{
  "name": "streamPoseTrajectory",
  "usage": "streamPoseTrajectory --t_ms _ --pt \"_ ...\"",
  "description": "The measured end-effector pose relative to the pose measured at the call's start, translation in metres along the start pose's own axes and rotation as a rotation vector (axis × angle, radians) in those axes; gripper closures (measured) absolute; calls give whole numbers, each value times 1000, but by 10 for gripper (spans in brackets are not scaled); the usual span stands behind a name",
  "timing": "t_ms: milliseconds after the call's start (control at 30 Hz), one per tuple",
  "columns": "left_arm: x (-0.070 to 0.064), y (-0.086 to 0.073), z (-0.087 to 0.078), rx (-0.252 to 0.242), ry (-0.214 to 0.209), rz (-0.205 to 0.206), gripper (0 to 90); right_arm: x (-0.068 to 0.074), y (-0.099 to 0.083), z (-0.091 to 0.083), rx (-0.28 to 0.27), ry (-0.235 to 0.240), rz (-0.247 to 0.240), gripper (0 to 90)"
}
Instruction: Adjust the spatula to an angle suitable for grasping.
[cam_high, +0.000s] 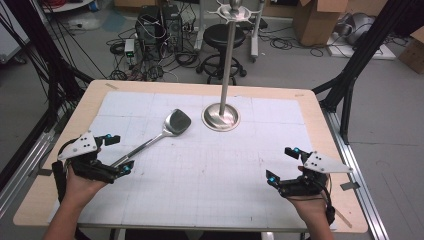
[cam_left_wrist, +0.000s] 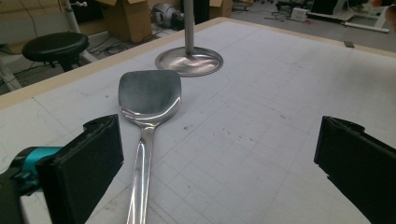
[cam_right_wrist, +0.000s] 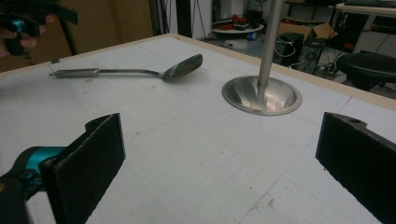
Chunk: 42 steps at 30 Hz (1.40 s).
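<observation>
A metal spatula (cam_high: 155, 137) lies flat on the white gridded mat (cam_high: 210, 170) that covers the desk (cam_high: 320, 125), in the left half, its blade (cam_left_wrist: 149, 93) pointing toward the far edge and its handle (cam_left_wrist: 140, 182) running back toward the near left corner. The end of the handle lies between the jaws of the left gripper (cam_high: 116, 153), which stand wide apart and touch nothing; in the left gripper view the handle passes just beside the left-hand jaw with clear space on the other side. Just beyond the blade, near the middle of the far edge, stands a steel stand (cam_high: 227, 60) with a round base (cam_high: 220, 117) and an upright pole. The right gripper (cam_high: 281, 163) is near the near right corner, well apart from the spatula, its jaws also spread wide with nothing between them but bare mat. A hand (cam_high: 80, 187) holds each gripper from the near edge.
</observation>
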<state>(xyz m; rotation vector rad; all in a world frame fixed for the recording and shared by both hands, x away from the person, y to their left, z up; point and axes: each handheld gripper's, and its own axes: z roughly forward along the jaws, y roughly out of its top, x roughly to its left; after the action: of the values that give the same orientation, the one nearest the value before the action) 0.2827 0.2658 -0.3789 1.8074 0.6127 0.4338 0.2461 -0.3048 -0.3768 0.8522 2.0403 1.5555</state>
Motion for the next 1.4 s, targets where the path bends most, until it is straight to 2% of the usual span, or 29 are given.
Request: streamPoseTrajectory --t_ms 233,500,600,667,733,767,833,933,1000,1100,1267,1300,1333,1400 --pt "0 0 1 3 -4 -4 17 0 0 0 -1 2 -3 2" --pt "4 1 4 11 10 -13 17 0 0 3 4 3 -5 2" --pt "13 6 13 27 -1 -54 17 0 0 4 6 4 -5 2" --pt "15 7 16 35 -8 -57 17 0 0 4 9 7 -1 2" --pt "19 11 22 27 -31 -80 17 -1 -1 5 7 5 -2 2" --pt "21 12 25 26 -27 -87 17 -2 -1 5 10 5 3 2" --pt "24 15 31 45 -18 -91 17 -2 -2 5 11 7 5 3" --pt "32 19 46 112 -2 -99 17 -3 -2 6 13 7 5 2" --pt "33 20 48 121 -2 -100 17 -3 -3 6 15 8 7 2" --pt "40 23 60 171 7 -116 17 -3 -3 6 15 10 9 2" --pt "47 23 72 225 8 -136 17 -3 -3 8 22 13 6 3" --pt "49 20 77 259 11 -141 17 -3 -4 8 21 14 2 3" --pt "49 20 77 259 11 -141 17 -3 -4 8 21 14 2 3" --pt "51 15 83 316 28 -141 18 -3 -4 8 21 15 1 3"
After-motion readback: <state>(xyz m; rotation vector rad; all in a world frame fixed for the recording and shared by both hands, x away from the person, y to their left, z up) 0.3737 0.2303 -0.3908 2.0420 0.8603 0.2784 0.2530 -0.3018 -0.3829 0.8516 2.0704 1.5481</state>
